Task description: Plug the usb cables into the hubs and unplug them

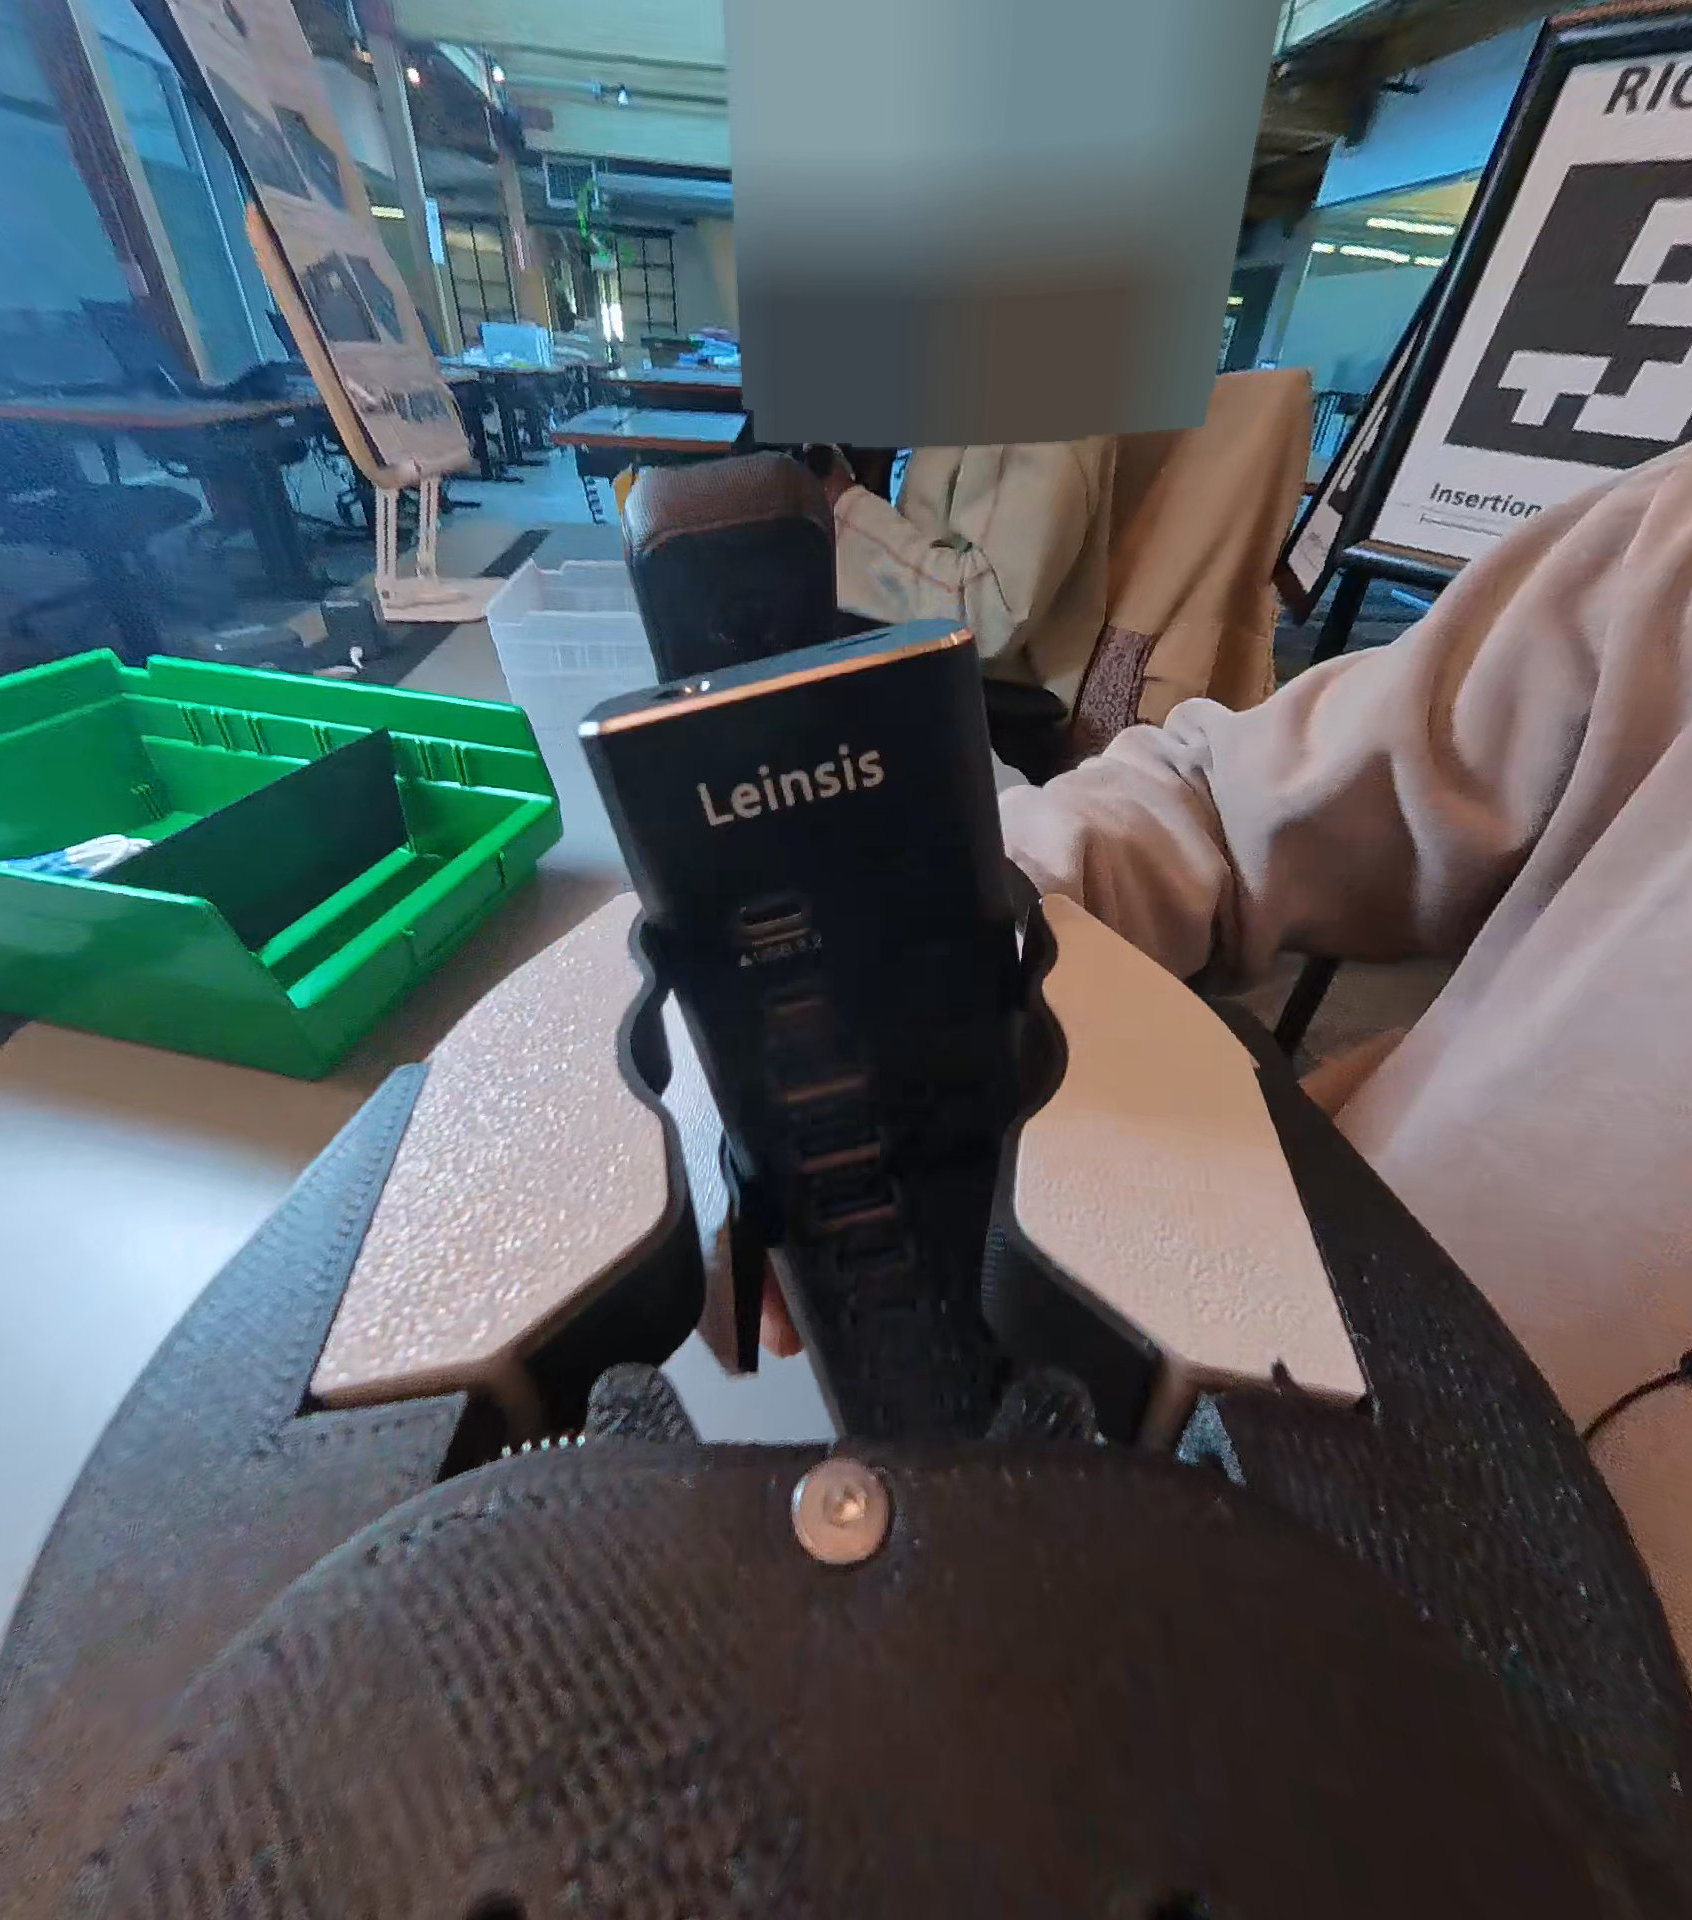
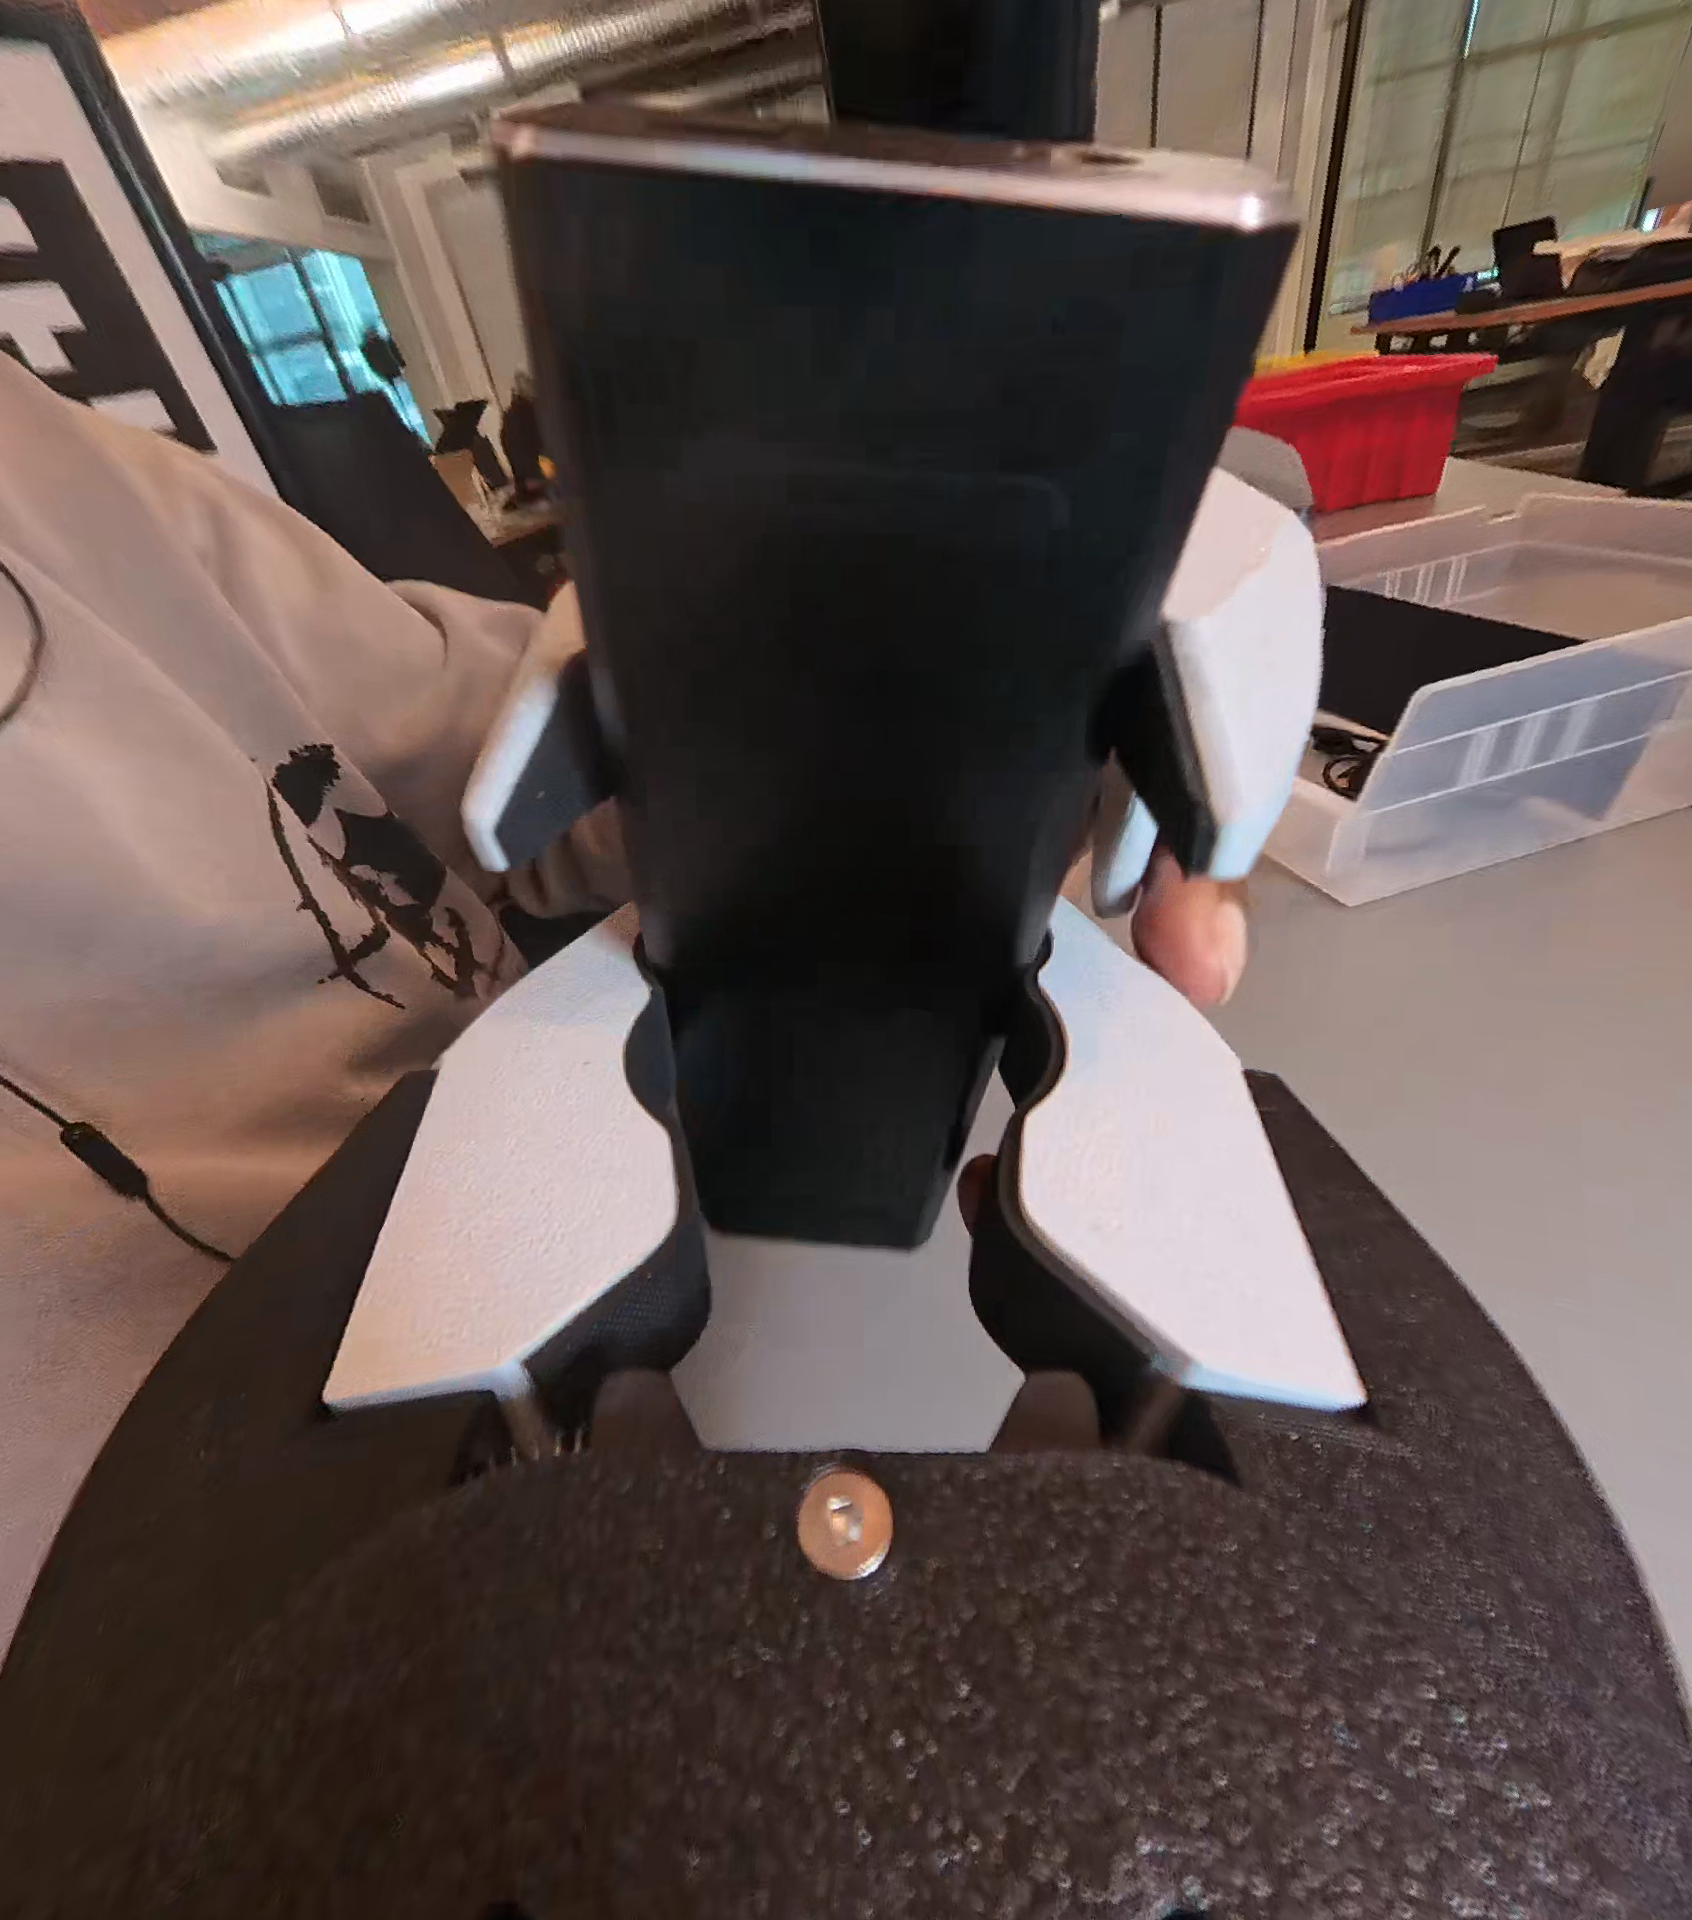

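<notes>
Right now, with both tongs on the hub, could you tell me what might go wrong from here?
1. Both the left tongs and the right tongs clamp the same hub from opposite faces; pulling apart or twisting could make it slip.
2. The left tongs cover part of the port row, so plugging may be blocked.
3. No cable is held; the right tongs must release first, and the hub, held off the table, could tilt or drop.

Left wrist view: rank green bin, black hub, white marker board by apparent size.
1. green bin
2. black hub, shut in the left gripper close to the lens, so nearness inflates it
3. white marker board, cut off by the frame edge, so its rank against the hub is unsure
</notes>
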`<action>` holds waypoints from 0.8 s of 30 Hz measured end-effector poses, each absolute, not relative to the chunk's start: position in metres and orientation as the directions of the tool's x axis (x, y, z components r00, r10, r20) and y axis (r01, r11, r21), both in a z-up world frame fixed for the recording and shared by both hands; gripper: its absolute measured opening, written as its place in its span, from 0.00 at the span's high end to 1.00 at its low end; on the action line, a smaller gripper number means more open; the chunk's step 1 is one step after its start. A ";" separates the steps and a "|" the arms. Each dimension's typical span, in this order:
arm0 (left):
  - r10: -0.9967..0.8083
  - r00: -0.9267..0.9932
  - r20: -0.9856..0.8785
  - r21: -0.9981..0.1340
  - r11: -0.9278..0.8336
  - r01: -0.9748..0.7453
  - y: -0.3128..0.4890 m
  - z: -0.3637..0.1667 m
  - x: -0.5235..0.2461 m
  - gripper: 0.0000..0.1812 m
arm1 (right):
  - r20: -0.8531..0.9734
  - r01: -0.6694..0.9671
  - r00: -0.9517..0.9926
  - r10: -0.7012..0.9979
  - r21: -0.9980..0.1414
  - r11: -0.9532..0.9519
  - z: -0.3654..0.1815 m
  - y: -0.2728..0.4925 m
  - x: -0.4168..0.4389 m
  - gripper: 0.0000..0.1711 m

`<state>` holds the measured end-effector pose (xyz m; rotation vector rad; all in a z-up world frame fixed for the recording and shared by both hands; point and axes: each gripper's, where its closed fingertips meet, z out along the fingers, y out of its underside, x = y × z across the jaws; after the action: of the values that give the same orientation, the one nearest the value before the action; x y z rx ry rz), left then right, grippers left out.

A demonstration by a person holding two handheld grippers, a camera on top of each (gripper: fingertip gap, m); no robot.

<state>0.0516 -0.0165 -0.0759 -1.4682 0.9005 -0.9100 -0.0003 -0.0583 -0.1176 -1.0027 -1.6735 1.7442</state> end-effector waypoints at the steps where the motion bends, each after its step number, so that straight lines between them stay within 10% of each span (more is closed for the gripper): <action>1: -0.908 0.416 0.047 -0.994 -0.083 -0.069 -0.016 -0.080 0.052 0.64 | -0.138 0.138 -0.575 0.806 -0.988 -0.070 -0.123 -0.057 -0.002 0.64; 12: -0.838 0.546 -0.008 -0.938 -0.183 -0.294 0.003 -0.128 0.048 0.66 | 0.119 0.359 -0.395 0.911 -0.893 0.273 -0.183 -0.033 -0.013 0.60; 24: -0.883 0.466 -0.059 -0.954 -0.088 -0.288 -0.010 -0.123 0.057 0.66 | 0.092 0.212 -0.378 0.921 -0.960 0.184 -0.166 -0.043 -0.018 0.58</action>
<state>0.0573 -0.0101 -0.1232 -1.6303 1.0316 -0.6854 -0.0179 -0.0434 -0.1658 -1.0769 -1.7360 1.2384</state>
